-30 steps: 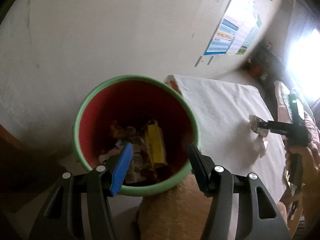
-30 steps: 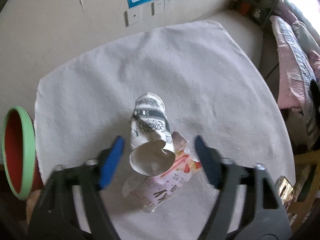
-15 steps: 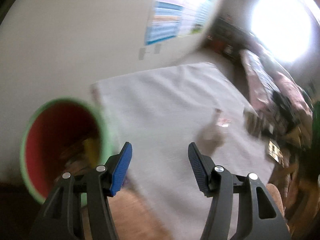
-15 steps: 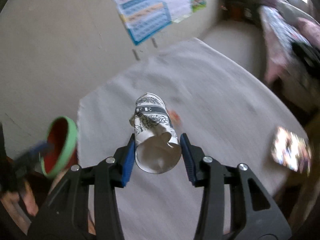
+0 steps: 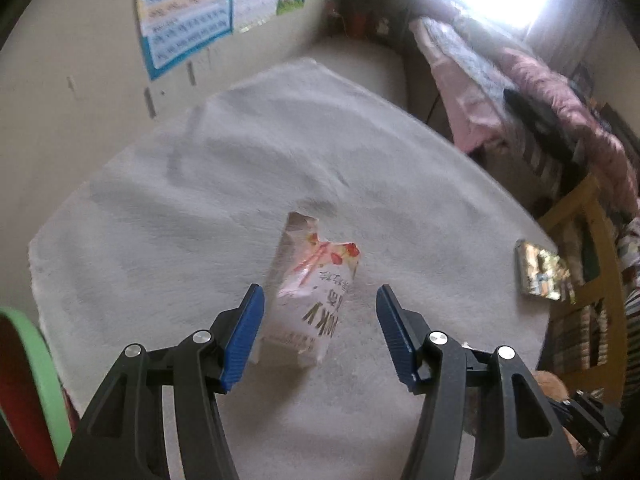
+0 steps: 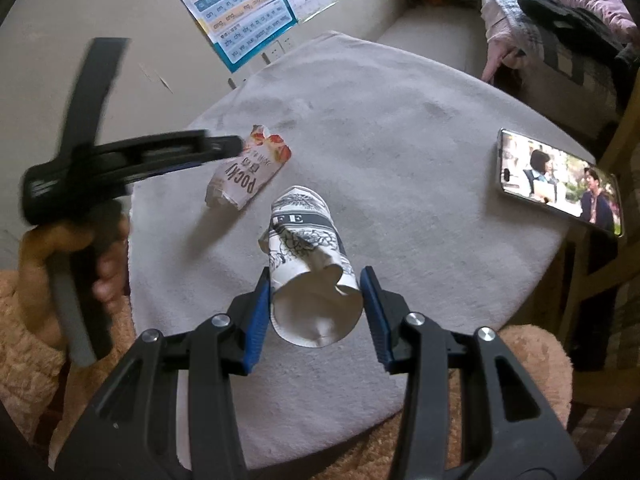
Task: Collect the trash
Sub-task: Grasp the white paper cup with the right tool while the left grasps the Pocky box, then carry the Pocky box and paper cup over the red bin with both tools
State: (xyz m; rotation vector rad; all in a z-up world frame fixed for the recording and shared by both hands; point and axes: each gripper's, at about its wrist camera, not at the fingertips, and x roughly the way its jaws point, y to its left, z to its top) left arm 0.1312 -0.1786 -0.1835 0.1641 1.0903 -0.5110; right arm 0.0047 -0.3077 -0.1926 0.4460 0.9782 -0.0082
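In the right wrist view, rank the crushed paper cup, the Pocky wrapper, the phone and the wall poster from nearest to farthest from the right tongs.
1. Crushed white paper cup with black print: clamped in the right tongs.
2. Pink and white Pocky wrapper: ahead, to the left, on the cloth.
3. Phone with lit screen: far right table edge.
4. Blue-bordered wall poster: on the wall beyond the table.

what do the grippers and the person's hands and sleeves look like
Both grippers, left gripper and right gripper, are matte black plastic frames with triangular cut-outs and silver round screw heads. Their fingers carry ribbed blue pads. The left hand is bare, wrapped round a grey-and-black handle, and wears a fuzzy peach-tan sleeve. No cables or markings show.
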